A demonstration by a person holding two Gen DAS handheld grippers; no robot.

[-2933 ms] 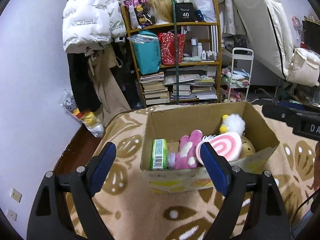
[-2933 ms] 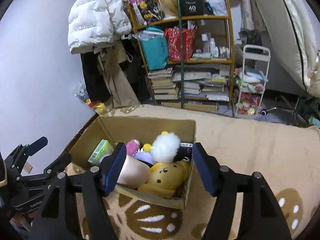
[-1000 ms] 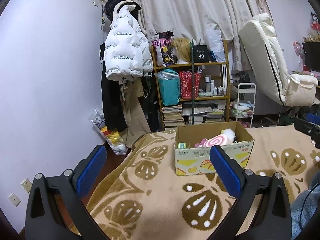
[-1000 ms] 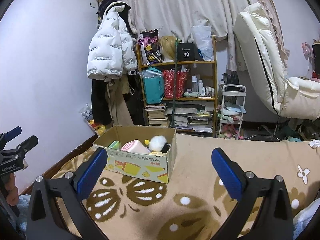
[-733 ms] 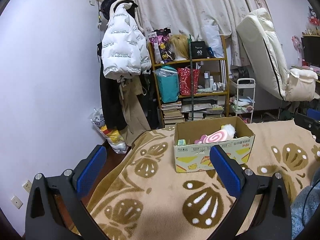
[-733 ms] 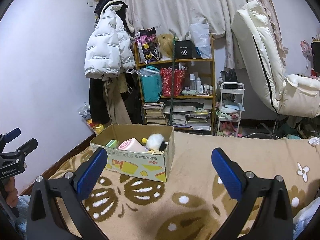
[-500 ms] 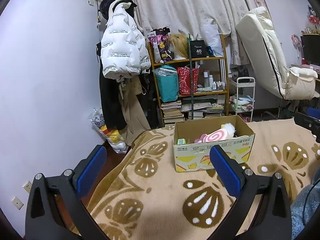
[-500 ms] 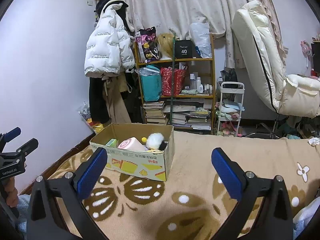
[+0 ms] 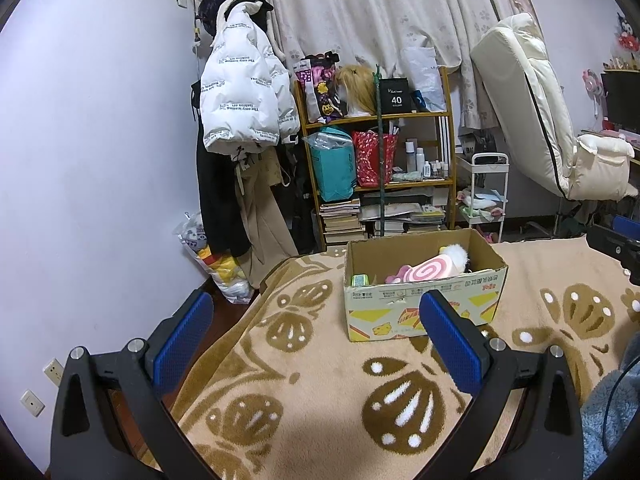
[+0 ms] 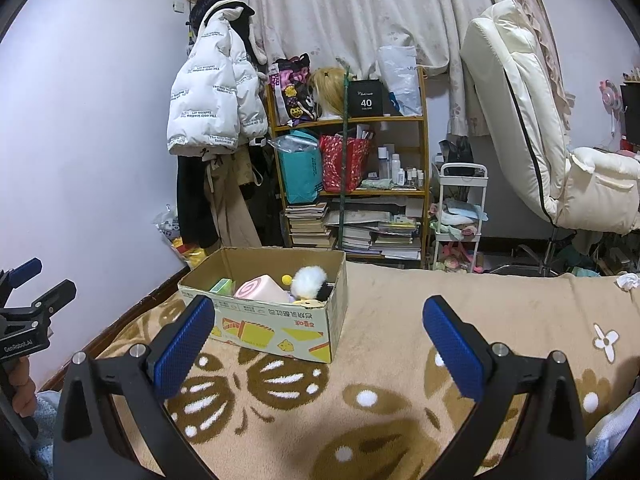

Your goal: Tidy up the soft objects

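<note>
Left wrist: left gripper (image 9: pixel 316 338) spread wide, empty, pulled well back from cardboard box (image 9: pixel 424 300) on blanket (image 9: pixel 320 392), which looked larger earlier. Right wrist: right gripper (image 10: pixel 320 342) likewise apart, retreated; pink swirl plush (image 10: pixel 258 290) inside box.

We see pale lilac walls (image 9: pixel 100 140), floral curtains (image 9: pixel 380 12), a cluttered wooden bookshelf (image 10: pixel 352 184), a white puffer jacket (image 9: pixel 240 100) hanging, a cream recliner (image 10: pixel 532 132), and a beige patterned blanket (image 9: pixel 328 384).
</note>
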